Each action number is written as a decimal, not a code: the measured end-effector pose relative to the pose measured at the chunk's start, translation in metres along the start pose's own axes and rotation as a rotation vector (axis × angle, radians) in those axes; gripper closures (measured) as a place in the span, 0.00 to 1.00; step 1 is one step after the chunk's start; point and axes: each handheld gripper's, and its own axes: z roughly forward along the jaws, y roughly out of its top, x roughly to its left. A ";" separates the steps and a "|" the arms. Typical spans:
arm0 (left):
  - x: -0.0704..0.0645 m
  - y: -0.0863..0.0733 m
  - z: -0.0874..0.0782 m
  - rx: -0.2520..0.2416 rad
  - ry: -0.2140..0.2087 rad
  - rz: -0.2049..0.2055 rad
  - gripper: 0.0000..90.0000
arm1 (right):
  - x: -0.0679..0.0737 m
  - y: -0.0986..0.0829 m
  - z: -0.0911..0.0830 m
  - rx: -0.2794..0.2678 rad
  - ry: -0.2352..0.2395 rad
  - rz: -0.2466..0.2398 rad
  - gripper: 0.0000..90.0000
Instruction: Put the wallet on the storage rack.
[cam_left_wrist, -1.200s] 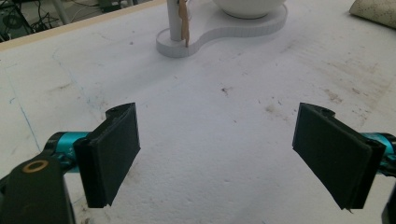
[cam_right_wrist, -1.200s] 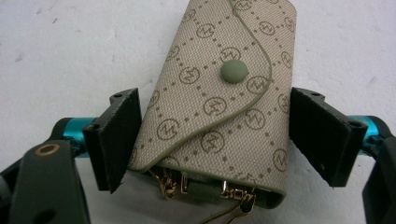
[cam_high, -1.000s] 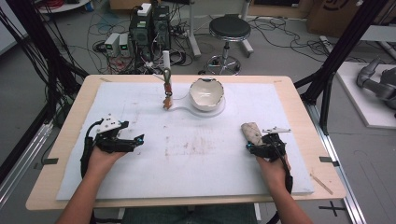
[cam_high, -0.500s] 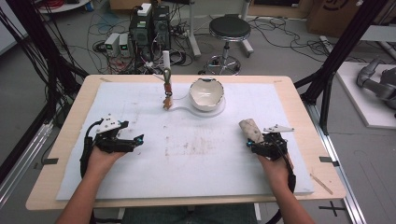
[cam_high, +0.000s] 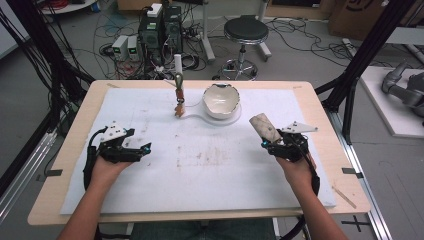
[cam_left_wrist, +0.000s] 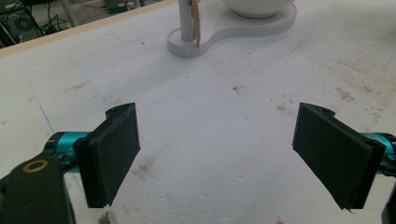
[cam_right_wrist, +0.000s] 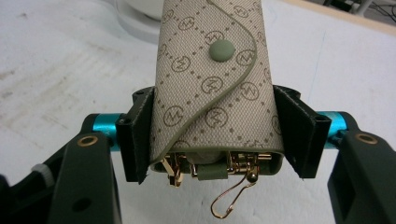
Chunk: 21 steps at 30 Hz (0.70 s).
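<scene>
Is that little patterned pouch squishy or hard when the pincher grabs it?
Probably a bit squishy: the key pouch looks like woven fabric with a snap flap, and the right gripper presses on both its sides. It likely won't slip easily, since the cloth looks textured. The gold hooks hanging underneath would probably dangle and swing.

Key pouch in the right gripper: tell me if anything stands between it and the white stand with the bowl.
Nothing visible does. The key pouch is clamped in the right gripper; only bare white mat lies between it and the stand.
</scene>
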 end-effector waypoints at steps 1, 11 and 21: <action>0.000 0.000 0.000 0.001 -0.001 0.001 0.16 | 0.000 0.000 0.000 0.000 0.000 0.000 0.40; 0.001 0.000 -0.006 -0.007 0.016 0.006 0.16 | 0.008 0.041 0.007 -0.003 0.046 -0.086 0.40; 0.003 -0.002 -0.008 0.001 0.028 0.006 0.16 | 0.018 0.074 0.025 0.032 0.085 -0.158 0.40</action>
